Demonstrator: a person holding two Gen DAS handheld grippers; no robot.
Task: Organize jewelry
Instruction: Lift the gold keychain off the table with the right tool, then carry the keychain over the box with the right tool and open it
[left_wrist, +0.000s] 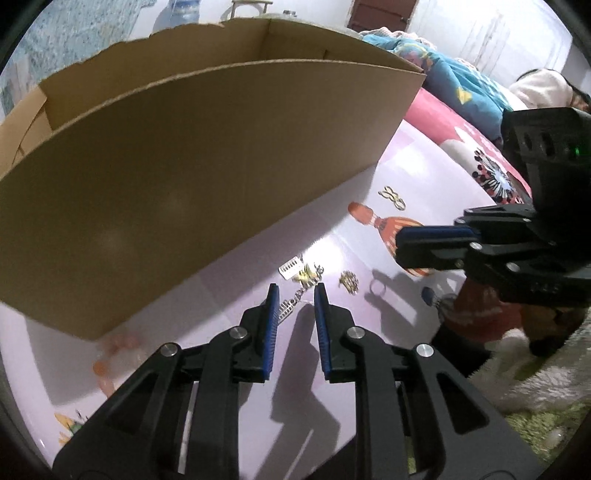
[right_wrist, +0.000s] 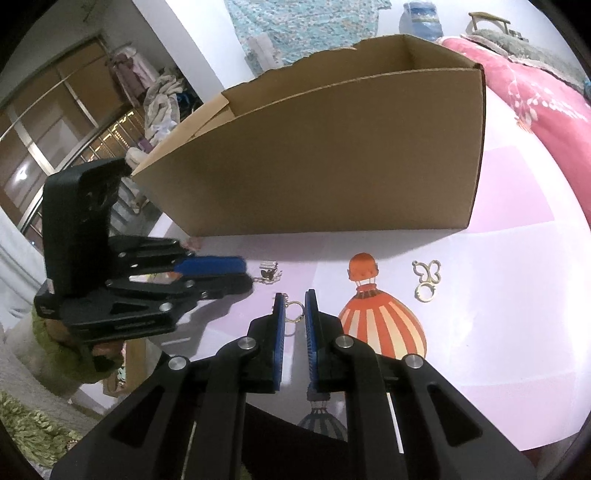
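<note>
- Lying on the pale printed sheet (left_wrist: 229, 369), a tangle of small jewellery (left_wrist: 304, 275) sits just ahead of the left gripper (left_wrist: 295, 291); its blue pads stand apart with nothing clamped, and a silver chain piece (left_wrist: 286, 308) trails between the tips.
- Left view only: a white comb-like piece (left_wrist: 290, 266) on the far left of the tangle, a small gold cluster (left_wrist: 349, 282) to the right of the tips, and peach-coloured beads (left_wrist: 110, 354), blurred, by the near corner of the box.
- Thin ring (right_wrist: 293, 312): seen in the right view between the tips of the right gripper (right_wrist: 293, 299), whose pads stand apart, close on either side; contact cannot be told. In the left view the ring (left_wrist: 376, 288) lies right of the gold cluster.
- Gold butterfly ring (right_wrist: 426, 278): ahead and right of the right gripper, well apart from its tips, past the printed orange balloon (right_wrist: 384, 328). Left view shows it (left_wrist: 393, 197) far ahead and right.
- Cardboard box (right_wrist: 332, 155): open-topped, standing beyond all pieces in both views; the interior floor is hidden.
- Each view shows the other gripper side-on: the left gripper (right_wrist: 243, 273) reaching at the tangle (right_wrist: 269, 273), the right gripper (left_wrist: 399, 243) above the sheet.
</note>
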